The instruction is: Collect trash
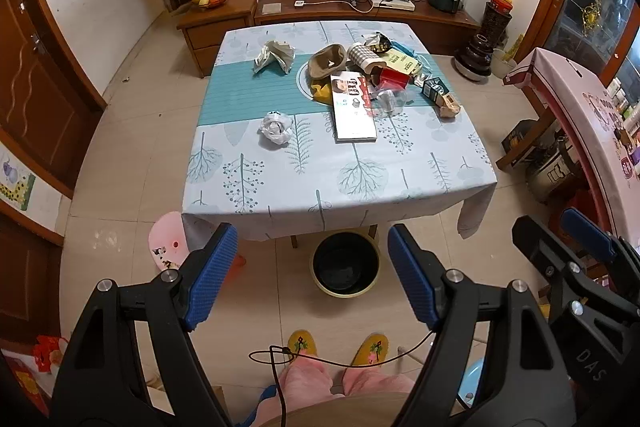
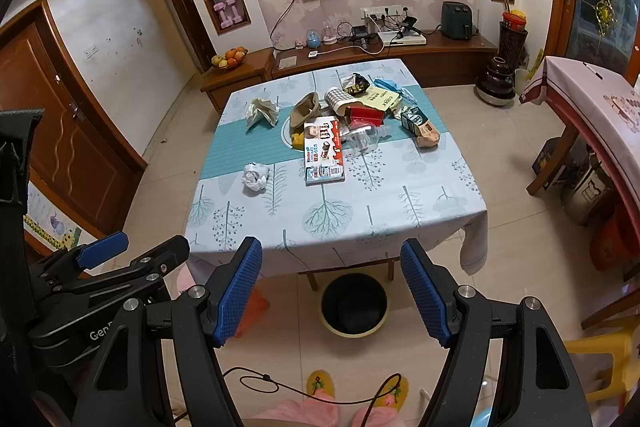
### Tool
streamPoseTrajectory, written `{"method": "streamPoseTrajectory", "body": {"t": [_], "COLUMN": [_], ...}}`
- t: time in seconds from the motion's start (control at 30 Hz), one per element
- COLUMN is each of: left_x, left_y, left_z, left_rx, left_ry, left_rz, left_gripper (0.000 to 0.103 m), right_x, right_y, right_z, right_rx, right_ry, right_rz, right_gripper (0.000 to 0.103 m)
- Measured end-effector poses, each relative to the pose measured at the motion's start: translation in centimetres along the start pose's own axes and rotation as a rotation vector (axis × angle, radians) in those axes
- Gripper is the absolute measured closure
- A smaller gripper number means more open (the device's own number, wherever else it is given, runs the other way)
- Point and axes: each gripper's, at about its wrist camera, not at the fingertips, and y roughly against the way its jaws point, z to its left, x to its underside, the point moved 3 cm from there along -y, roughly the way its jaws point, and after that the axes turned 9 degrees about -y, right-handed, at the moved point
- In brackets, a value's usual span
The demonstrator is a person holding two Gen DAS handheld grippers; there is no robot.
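Trash lies on the table [image 1: 320, 183] [image 2: 360, 223]: a crumpled white paper ball [image 1: 276, 128] [image 2: 255, 177], a crumpled wrapper [image 1: 275, 57] [image 2: 262, 111], a chocolate box [image 1: 352, 107] [image 2: 323, 151], a clear plastic bottle [image 1: 390, 101] [image 2: 362, 139] and a heap of packets and cartons behind. A black bin [image 1: 345, 264] [image 2: 354, 305] stands on the floor under the table's near edge. My left gripper [image 1: 310, 273] and right gripper [image 2: 332, 291] hang open and empty above the floor, well short of the table. The right gripper [image 1: 560, 239] also shows at the right of the left wrist view, the left gripper [image 2: 132, 251] at the left of the right wrist view.
A person's pink trousers and yellow slippers [image 1: 338, 349] are below the grippers. A pink stool [image 1: 170, 239] stands left of the table, a second covered table [image 2: 592, 107] at the right, a TV cabinet [image 2: 384, 55] behind, and a yellow stool [image 2: 600, 359] at the lower right.
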Motion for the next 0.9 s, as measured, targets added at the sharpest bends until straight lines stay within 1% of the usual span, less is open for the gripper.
{"method": "streamPoseTrajectory", "body": {"t": [0.3,0.53,0.9], "left_x": [-0.2,-0.4,-0.9], "left_y": [-0.1,0.1,-1.6], "left_z": [0.0,0.1,1.3], "left_rx": [0.008,0.006,0.008], "left_ry": [0.002,0.004,0.035], "left_rz": [0.004,-0.016,-0.005], "left_gripper": [0.027,0.027,0.027], "right_x": [-0.1,-0.3,-0.2], "right_y": [-0.1,-0.1,-0.6], "right_z": [0.0,0.1,-0.2], "right_rx": [0.002,0.002,0.005], "right_ry": [0.000,-0.001,-0.006], "right_rz": [0.003,0.004,0.007], "right_gripper": [0.030,0.030,0.030]}}
